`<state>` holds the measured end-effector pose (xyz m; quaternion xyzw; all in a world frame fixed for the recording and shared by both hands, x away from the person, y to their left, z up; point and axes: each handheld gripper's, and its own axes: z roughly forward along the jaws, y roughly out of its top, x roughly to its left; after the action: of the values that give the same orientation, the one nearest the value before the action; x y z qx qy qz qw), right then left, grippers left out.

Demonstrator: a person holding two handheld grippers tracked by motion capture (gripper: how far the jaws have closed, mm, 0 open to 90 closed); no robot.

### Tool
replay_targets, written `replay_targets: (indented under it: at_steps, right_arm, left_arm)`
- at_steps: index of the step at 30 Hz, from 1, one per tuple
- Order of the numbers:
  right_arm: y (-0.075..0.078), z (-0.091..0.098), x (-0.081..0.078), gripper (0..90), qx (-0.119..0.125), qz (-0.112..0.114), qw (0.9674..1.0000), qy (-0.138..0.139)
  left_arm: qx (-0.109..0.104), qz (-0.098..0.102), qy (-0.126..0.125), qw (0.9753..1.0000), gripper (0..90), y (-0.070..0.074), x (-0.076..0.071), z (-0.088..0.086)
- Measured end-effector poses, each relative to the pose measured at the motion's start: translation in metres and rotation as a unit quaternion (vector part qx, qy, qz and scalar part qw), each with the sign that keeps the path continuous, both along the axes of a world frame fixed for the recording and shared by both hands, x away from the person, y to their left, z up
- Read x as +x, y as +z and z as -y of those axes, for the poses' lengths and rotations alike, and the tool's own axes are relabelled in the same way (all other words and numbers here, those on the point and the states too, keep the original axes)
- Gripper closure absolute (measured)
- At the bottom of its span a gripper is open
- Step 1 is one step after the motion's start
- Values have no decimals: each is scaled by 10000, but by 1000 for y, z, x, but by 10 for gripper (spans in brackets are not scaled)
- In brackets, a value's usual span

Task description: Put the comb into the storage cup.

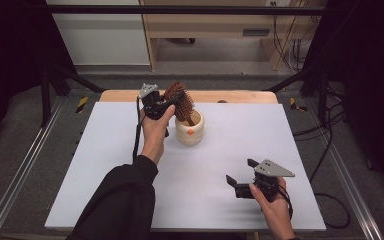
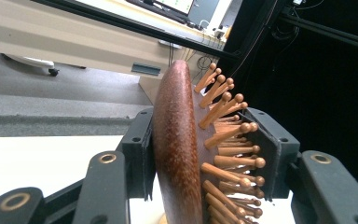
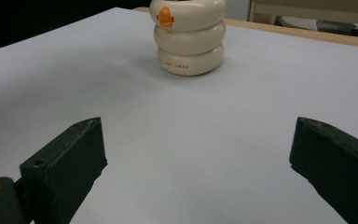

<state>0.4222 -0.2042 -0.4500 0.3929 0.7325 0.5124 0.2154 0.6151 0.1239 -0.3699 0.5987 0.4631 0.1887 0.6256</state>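
— Status? 
— My left tool (image 1: 172, 102) grips the wooden hairbrush (image 1: 180, 100) by its head, handle already inside the cream holder (image 1: 190, 131) (mid-desk). Release remains.
— Right tool (image 1: 240, 176)? 
— Wide, empty, resting near the desk (image 1: 105, 165) edge.

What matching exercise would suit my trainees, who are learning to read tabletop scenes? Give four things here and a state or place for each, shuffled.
Things:
1. wooden hairbrush
2. cream holder
3. left claw
4. right claw

States or places:
A. open, low over the white table, holding nothing
B. stands upright on the table, with an orange mark on its side
C. closed on the brush head
D. head clamped, handle down in the holder

Pairs: 1-D, 2-B, 3-C, 4-A
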Motion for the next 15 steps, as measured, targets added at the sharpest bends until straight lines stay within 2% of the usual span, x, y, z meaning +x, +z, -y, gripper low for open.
replay_targets:
  at_steps: [15]
  right_arm:
    - [0, 0, 0, 40, -21, -1, 10000, 23]
  left_arm:
    - [2, -7, 1, 10000, 466, -2, 1, -3]
